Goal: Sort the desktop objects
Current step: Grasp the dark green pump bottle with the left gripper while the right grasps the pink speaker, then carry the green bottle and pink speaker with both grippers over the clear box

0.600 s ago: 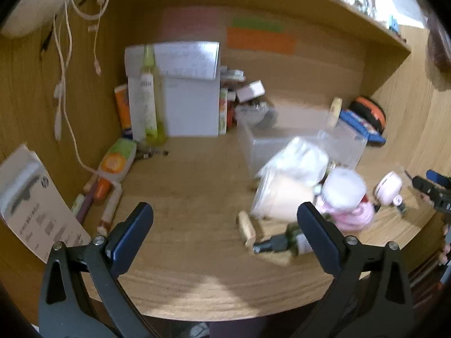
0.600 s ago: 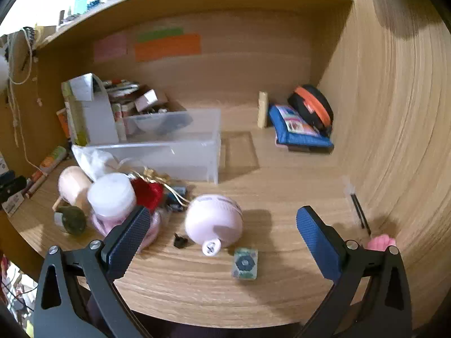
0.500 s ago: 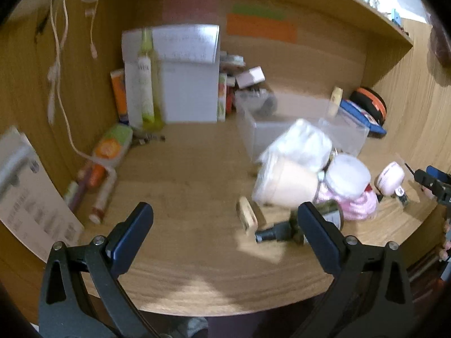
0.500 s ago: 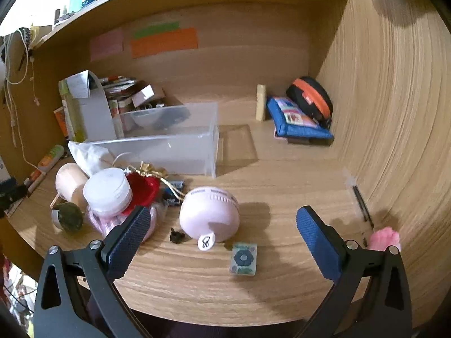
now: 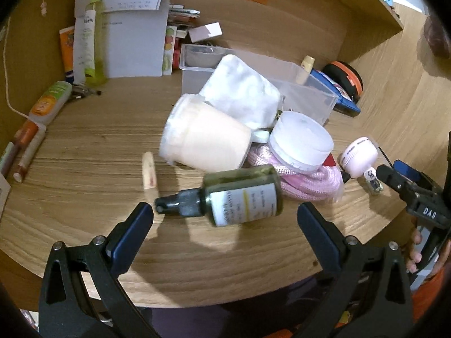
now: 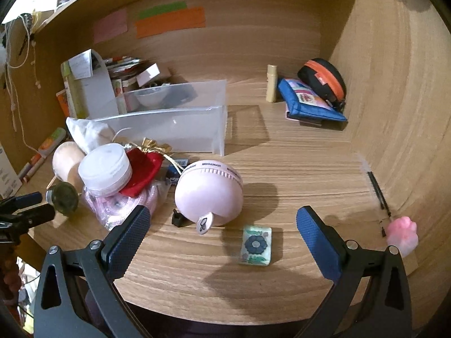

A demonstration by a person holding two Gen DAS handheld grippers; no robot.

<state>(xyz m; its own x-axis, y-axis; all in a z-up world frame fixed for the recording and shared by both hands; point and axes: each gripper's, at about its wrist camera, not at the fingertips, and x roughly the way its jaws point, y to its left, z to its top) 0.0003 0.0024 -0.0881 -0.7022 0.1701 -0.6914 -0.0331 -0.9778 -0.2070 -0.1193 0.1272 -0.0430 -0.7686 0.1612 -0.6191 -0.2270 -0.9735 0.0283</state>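
Hovering over a cluttered wooden desk point(image 6: 296, 169), both grippers stand wide open and hold nothing. The left gripper point(image 5: 224, 225) points down at a dark green bottle point(image 5: 239, 194) lying on its side just ahead of its fingers, neck toward the left finger. Behind the bottle, a cream cup point(image 5: 203, 138) lies tipped over, touching a white-lidded jar point(image 5: 300, 138) that rests on a coil of pink rope point(image 5: 298, 177). A clear bin point(image 5: 307, 90) sits behind the pile, near the back wall.

The right gripper point(image 6: 222, 228) faces a pink dome gadget point(image 6: 208, 194) and a small flower tile point(image 6: 256, 244), both between its fingers' line and apart from each other.

Risks, as I judge them: the bottle is round and could roll away from a closing grip, knocking the small wooden piece point(image 5: 149, 174) beside it. Pulling anything from the pile could shift the jar off the rope. The tile lies flat, so fingers may skid over it. The two grippers work near each other and could collide.
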